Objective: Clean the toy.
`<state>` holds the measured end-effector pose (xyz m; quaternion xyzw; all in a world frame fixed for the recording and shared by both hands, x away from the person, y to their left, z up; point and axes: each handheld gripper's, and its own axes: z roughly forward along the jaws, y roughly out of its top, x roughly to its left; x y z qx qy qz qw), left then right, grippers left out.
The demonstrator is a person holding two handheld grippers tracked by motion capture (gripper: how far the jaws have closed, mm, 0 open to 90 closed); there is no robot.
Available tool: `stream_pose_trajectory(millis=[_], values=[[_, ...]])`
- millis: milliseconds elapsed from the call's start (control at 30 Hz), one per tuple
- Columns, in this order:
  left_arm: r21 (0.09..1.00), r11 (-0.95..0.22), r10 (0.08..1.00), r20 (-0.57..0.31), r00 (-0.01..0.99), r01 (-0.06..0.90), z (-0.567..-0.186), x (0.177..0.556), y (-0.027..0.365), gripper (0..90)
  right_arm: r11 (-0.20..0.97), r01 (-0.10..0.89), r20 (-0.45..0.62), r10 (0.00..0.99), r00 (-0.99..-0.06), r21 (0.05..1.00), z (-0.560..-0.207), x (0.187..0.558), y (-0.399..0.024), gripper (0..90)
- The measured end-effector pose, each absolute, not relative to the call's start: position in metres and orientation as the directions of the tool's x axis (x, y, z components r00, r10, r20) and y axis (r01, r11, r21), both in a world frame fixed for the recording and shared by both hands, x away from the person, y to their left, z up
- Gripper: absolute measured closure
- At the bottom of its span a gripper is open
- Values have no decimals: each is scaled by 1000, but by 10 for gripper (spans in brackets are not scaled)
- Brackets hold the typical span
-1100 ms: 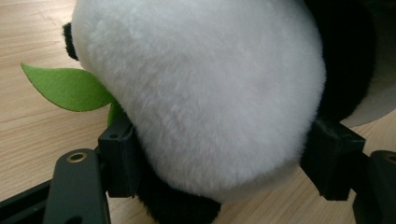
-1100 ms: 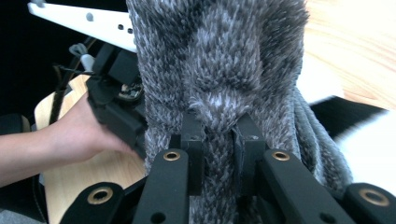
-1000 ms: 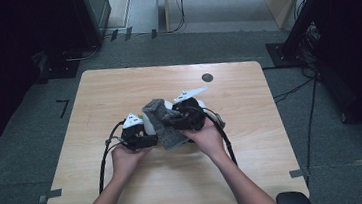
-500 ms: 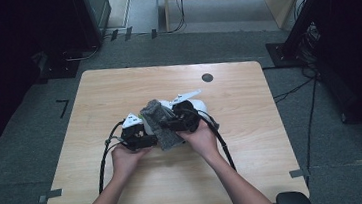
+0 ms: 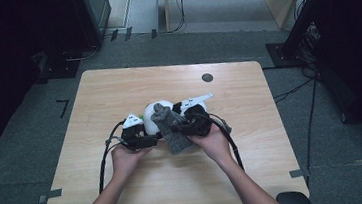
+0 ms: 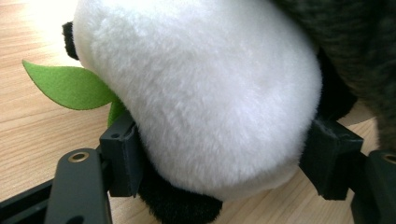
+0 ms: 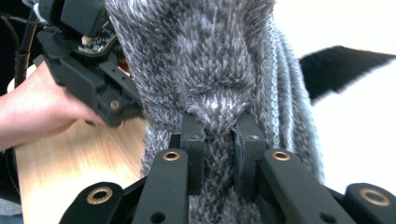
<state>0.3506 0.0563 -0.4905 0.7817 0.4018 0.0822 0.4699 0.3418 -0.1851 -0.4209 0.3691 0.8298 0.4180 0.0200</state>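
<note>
Work in hand: dressing a plush panda [image 5: 158, 110] in a grey knit sock [image 5: 170, 128], as I judge it from how the two are held together.

Panda place: mid-table, a little toward the near edge, lying between the two hands.

Left hand-held gripper [image 6: 224, 154]: jaws set around the white plush body from both sides and pressing into it, so it holds the panda steady; a green felt leaf [image 6: 70, 86] sticks out beside it over the wood.

Right hand-held gripper [image 7: 218, 144]: jaws nearly together, pinching a fold of the sock; the knit rises up from the jaws and drapes against the panda's white fur.

Sock place: in the high view it lies over the panda's near side and hangs toward the near edge between the two hand-held grippers.

Done so far: both things are gripped and brought together; the sock touches the toy.

Left to do: in my judgement most of it. The panda's white top is bare, so the sock is not yet pulled over it; whether its opening has caught any part of the toy I cannot tell.

Table [image 5: 118, 93]: a dark round mark [image 5: 207, 77] near the far edge, well apart from the work.
</note>
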Motion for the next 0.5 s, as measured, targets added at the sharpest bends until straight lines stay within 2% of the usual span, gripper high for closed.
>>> stream_pose_trajectory(millis=[500], values=[[799,-235,703,-253,665,553,-490,351,56,295,338,612,257,687,-680,715,-410,323,-241,781]])
